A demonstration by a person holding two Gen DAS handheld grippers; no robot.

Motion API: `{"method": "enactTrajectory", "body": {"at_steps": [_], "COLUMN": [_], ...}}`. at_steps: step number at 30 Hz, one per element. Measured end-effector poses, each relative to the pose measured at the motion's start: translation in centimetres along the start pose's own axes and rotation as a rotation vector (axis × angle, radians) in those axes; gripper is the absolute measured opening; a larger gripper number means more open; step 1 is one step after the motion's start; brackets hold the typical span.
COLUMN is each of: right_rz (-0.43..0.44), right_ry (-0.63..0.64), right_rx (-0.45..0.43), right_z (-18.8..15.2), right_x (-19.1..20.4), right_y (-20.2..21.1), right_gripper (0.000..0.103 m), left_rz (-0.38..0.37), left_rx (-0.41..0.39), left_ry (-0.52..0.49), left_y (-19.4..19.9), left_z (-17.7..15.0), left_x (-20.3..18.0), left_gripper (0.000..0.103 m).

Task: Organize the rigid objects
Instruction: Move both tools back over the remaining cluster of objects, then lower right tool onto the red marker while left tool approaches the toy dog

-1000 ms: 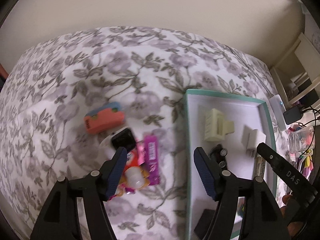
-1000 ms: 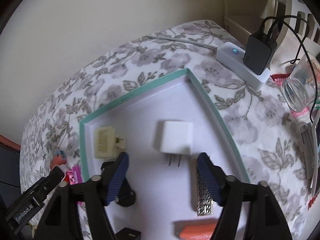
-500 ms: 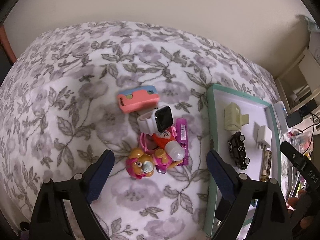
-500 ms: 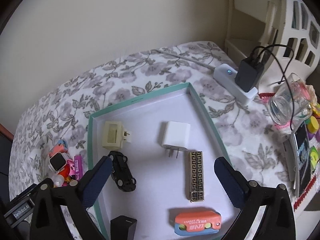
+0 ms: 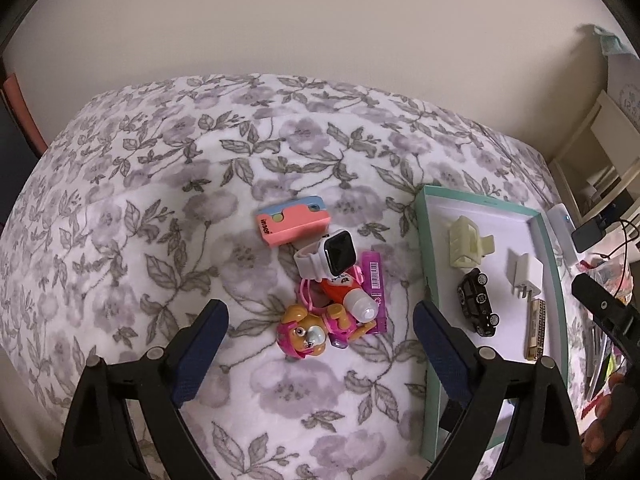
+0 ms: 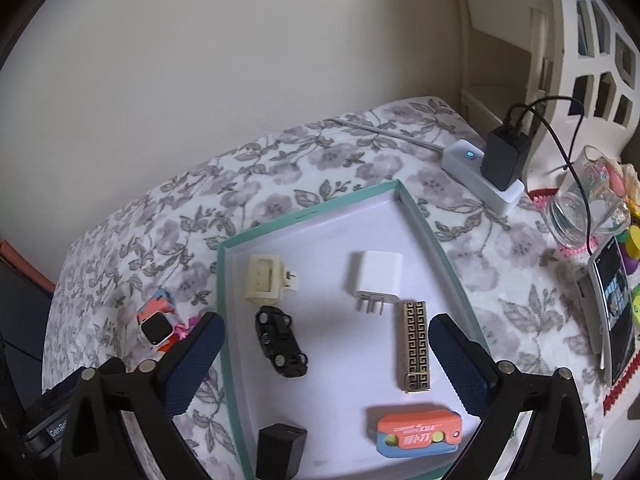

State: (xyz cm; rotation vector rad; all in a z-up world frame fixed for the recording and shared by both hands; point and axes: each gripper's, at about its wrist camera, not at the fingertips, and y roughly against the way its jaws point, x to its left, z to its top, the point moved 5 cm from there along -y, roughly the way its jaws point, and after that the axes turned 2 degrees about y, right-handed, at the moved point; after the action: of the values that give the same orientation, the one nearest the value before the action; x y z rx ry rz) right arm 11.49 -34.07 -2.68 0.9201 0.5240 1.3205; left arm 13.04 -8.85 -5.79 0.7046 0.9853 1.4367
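A teal-rimmed white tray [image 6: 432,236] [image 5: 421,240] holds a cream clip [image 6: 264,280], a black toy car [image 6: 280,342], a white charger [image 6: 378,278], a patterned bar [image 6: 416,346], an orange-blue case [image 6: 418,432] and a black block [image 6: 280,454]. Left of the tray on the floral cloth lie a pink-blue case [image 5: 292,220], a white smartwatch [image 5: 328,254], a purple stick [image 5: 374,280], an orange tube [image 5: 348,296] and a pink pup toy [image 5: 308,334]. My left gripper [image 5: 318,358] is open above the pup toy. My right gripper [image 6: 326,366] is open above the tray.
A white power strip [image 6: 482,178] with a black adapter [image 6: 504,158] lies behind the tray. A glass jar [image 6: 584,200], a phone [image 6: 612,304] and colourful trinkets sit at the right. White shelving [image 6: 560,40] stands in the corner. A wall runs behind the table.
Both grippers have pulled back and up, so more of the table and tray shows. Their jaws have opened wider. The loose toys and tray objects have not moved.
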Motion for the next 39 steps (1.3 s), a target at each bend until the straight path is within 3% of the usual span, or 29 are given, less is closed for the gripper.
{"method": "enactTrajectory", "body": {"at_steps": [9, 18, 26, 39], "right_rz": [0.141, 0.154, 0.201, 0.245], "right_ry": [0.067, 0.225, 0.261, 0.271], "right_rx": [0.079, 0.15, 0.203, 0.234], "right_z": [-2.0, -5.0, -6.5, -7.1], "right_x": [6.1, 12.0, 14.3, 16.1], "right_y": [-2.1, -4.6, -6.2, -7.4], "right_gripper": [0.102, 0.098, 0.089, 0.077], "left_rz": [0.046, 0.115, 0.172, 0.134], "left_rx": [0.034, 0.161, 0.245, 0.248], "left_ry": [0.071, 0.223, 0.308, 0.441], "left_y": [-0.6, -3.0, -4.4, -4.4], "left_z": [0.6, -0.4, -1.7, -1.5], "left_x": [3.6, 9.3, 12.2, 16.1], "left_gripper": [0.094, 0.094, 0.094, 0.094]}}
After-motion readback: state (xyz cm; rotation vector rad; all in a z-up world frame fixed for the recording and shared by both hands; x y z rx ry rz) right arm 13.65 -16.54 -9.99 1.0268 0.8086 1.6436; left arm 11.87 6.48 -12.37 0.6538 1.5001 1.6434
